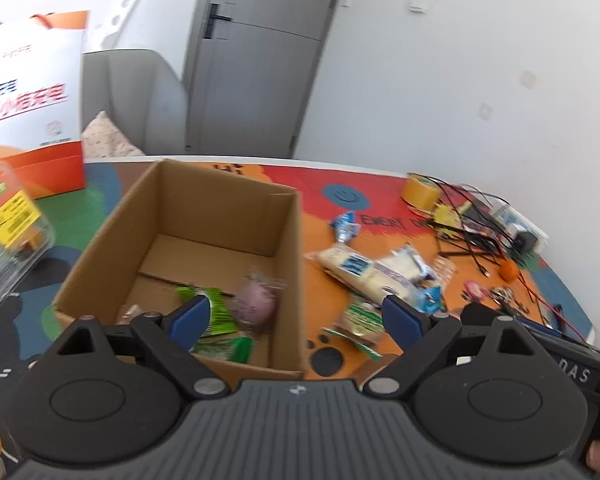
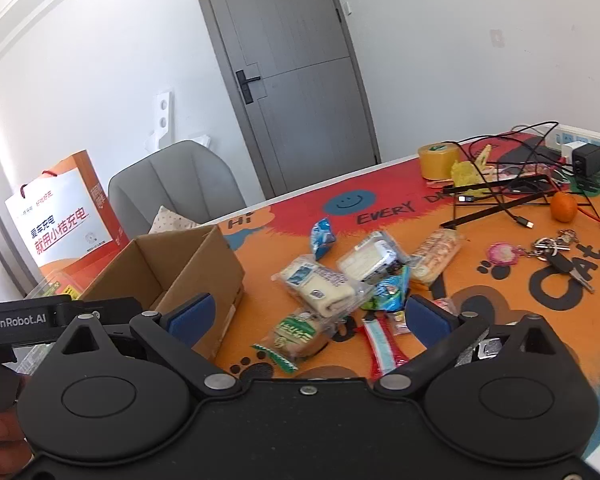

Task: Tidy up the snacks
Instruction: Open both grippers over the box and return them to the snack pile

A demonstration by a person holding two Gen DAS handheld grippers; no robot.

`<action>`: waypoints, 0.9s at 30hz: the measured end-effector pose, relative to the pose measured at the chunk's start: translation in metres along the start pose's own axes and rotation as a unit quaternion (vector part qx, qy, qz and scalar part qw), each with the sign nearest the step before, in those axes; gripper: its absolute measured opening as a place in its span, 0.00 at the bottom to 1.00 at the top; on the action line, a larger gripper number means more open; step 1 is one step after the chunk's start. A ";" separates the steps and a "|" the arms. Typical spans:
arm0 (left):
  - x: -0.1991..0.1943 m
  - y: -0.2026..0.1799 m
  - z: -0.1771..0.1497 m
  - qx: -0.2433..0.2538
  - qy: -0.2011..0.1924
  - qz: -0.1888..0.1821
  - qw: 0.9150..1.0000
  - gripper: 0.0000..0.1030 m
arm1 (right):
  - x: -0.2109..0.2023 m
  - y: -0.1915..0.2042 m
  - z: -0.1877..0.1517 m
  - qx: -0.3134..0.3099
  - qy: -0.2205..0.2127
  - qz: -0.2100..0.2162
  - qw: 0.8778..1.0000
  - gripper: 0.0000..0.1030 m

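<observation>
Cardboard fills the middle of our left wrist view: an open cardboard box [image 1: 188, 240] stands on the worktop [image 1: 324, 200], and inside it we see green packets [image 1: 216, 312] and a blurred pink snack [image 1: 256, 304]. Our left hand-held gripper [image 1: 296, 316] hangs over the box's near right corner with its blue pads spread wide and nothing between them. More wrapped snacks [image 1: 376, 272] lie in a loose pile on the worktop to the right of the box, near a roll of yellow tape [image 1: 420, 192] and tangled cables [image 1: 472, 232].

From the right wrist view, our right hand-held gripper [image 2: 308, 316] is also spread wide and empty, above the worktop [image 2: 500, 320] just right of the box [image 2: 204, 268]. Beyond its pads we see a green-labelled bun packet [image 2: 296, 336], a white bread packet [image 2: 324, 284] and a red-and-white stick packet [image 2: 382, 344]. Keys [image 2: 556, 256] and an orange [image 2: 563, 207] lie farther right.
</observation>
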State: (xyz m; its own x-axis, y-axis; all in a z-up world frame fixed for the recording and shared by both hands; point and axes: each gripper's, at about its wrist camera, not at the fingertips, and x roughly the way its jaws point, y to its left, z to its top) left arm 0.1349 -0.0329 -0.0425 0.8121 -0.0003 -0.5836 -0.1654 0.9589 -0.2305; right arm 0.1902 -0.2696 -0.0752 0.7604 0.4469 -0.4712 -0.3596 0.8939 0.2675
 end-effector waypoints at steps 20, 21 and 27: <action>0.038 -0.070 -0.005 0.094 0.024 -0.027 0.995 0.76 | 0.005 -0.054 -0.007 0.015 0.018 -0.021 1.000 0.88; 0.042 -0.072 -0.006 0.098 0.027 -0.027 0.994 0.72 | 0.008 -0.055 -0.008 0.017 0.023 -0.019 0.999 0.85; 0.064 -0.083 -0.011 0.111 0.046 -0.024 0.992 0.56 | 0.024 -0.060 -0.022 0.014 0.048 -0.014 0.999 0.82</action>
State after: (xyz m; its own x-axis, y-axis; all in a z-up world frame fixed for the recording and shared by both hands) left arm 0.1943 -0.1153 -0.0687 0.7600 -0.0642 -0.6468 0.0087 0.9960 -0.0887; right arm 0.2182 -0.3117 -0.1213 0.7137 0.4240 -0.5576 -0.3223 0.9055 0.2761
